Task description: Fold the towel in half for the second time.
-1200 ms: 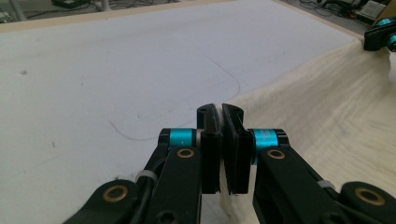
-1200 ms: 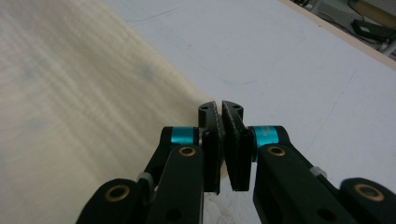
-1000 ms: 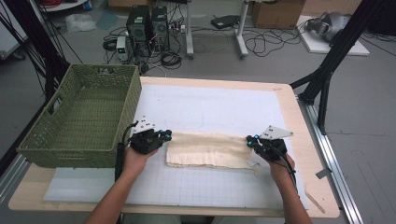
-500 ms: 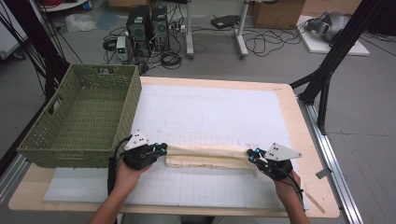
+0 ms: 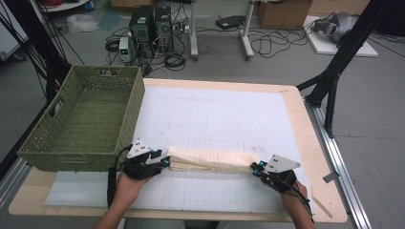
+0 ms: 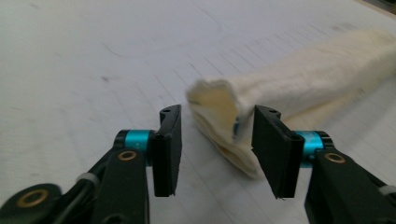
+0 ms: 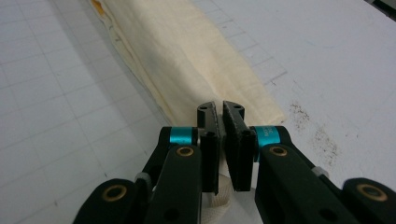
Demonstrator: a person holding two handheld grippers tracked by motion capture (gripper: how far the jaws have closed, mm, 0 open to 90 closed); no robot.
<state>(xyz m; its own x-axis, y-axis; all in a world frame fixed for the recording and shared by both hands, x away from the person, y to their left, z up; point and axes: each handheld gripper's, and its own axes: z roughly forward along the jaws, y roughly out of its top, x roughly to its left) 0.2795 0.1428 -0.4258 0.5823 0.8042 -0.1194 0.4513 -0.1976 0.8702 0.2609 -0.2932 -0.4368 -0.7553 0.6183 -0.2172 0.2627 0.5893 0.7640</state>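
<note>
A cream cloth (image 5: 210, 160), folded into a long narrow band, lies across the white mat (image 5: 215, 109) near the table's front. My left gripper (image 5: 165, 162) is at the band's left end. Its jaws have just been opening and now stand apart, with the folded end (image 6: 219, 107) loose between the pads (image 6: 273, 149). At the band's right end my right gripper (image 5: 254, 167) is shut on the cloth's corner (image 7: 187, 56); the pads (image 7: 208, 140) pinch a thin fold of fabric, and a bit of cloth pokes out below them.
A green woven basket (image 5: 138, 95), nothing in it, stands at the table's left, close behind my left hand. The wooden table edge (image 5: 325, 210) runs just in front of both hands. Cables and computer cases sit on the floor beyond.
Both hands drew toward the near edge, bringing the cloth's far edge over, so the band is narrower than a second ago. Over the last half second the hands have stayed still.
</note>
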